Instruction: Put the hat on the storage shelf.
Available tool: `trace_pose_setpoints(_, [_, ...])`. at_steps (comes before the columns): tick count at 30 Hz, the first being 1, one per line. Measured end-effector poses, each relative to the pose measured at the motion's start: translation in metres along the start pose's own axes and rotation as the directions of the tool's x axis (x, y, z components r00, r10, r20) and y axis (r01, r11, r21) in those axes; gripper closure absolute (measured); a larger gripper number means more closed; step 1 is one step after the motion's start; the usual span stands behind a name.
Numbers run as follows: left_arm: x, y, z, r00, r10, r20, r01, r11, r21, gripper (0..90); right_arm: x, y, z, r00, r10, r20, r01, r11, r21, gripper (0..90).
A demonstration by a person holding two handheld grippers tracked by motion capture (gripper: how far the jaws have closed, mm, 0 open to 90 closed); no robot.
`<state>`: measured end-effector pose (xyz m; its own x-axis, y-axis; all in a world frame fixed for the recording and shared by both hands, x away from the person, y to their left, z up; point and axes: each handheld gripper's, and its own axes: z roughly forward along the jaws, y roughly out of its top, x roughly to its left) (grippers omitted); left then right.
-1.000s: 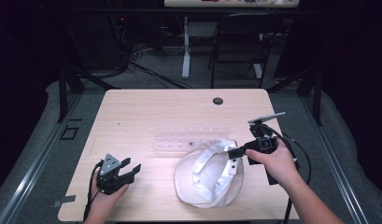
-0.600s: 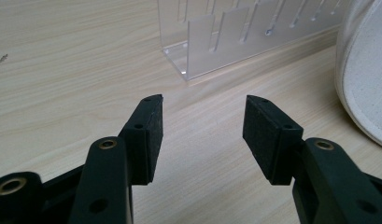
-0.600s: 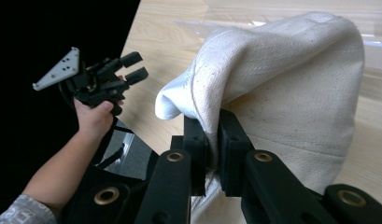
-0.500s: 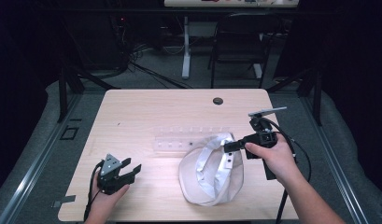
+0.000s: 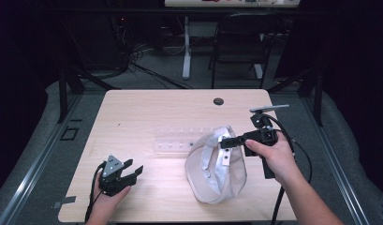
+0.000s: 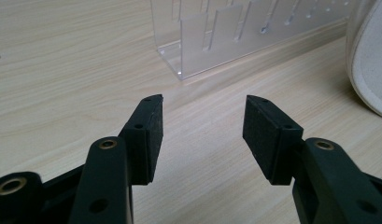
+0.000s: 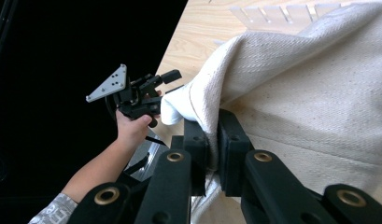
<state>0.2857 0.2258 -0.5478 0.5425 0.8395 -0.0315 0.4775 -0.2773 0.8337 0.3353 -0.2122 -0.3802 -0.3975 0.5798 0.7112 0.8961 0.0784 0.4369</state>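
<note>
A white fabric cap (image 5: 217, 168) is lifted at its upper edge, its lower part resting on the wooden table (image 5: 151, 112). My right gripper (image 5: 225, 141) is shut on the cap's edge; in the right gripper view the cloth (image 7: 296, 84) is pinched between the jaws of my right gripper (image 7: 213, 135). My left gripper (image 5: 133, 171) rests low at the table's front left, open, with nothing between its pads (image 6: 149, 133). A clear acrylic slotted rack (image 5: 180, 139) lies just behind the cap, and the rack (image 6: 235, 32) stands ahead of the left jaws.
A small dark round disc (image 5: 218, 101) sits near the table's far edge. Beyond the table are a chair (image 5: 236, 47), cables and dark floor. The cap's rim (image 6: 371, 60) shows at the right of the left gripper view.
My right gripper has lifted the cap's edge and drawn it slightly right, so the cap stands more upright and folded. The left gripper has stayed put.
</note>
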Motion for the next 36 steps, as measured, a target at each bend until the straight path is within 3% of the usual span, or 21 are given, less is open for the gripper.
trace_pose_setpoints(11, [-0.003,0.0,-0.001,0.9999,0.005,0.012,-0.005,1.0,-0.003,48.5,0.016,0.011,-0.013,0.9997,-0.015,0.019,0.016,0.999,-0.045,84.3])
trace_pose_setpoints(25, [-0.017,0.004,0.001,0.9985,0.036,0.042,-0.036,0.9993,-0.009,47.8,0.03,0.023,-0.023,0.9998,-0.014,0.012,0.015,0.997,-0.072,84.2])
trace_pose_setpoints(36, [-0.037,0.015,0.0,0.9946,0.067,0.079,-0.065,0.9973,-0.034,46.3,0.04,0.036,-0.027,0.9993,-0.025,0.028,0.028,0.996,-0.087,84.2])
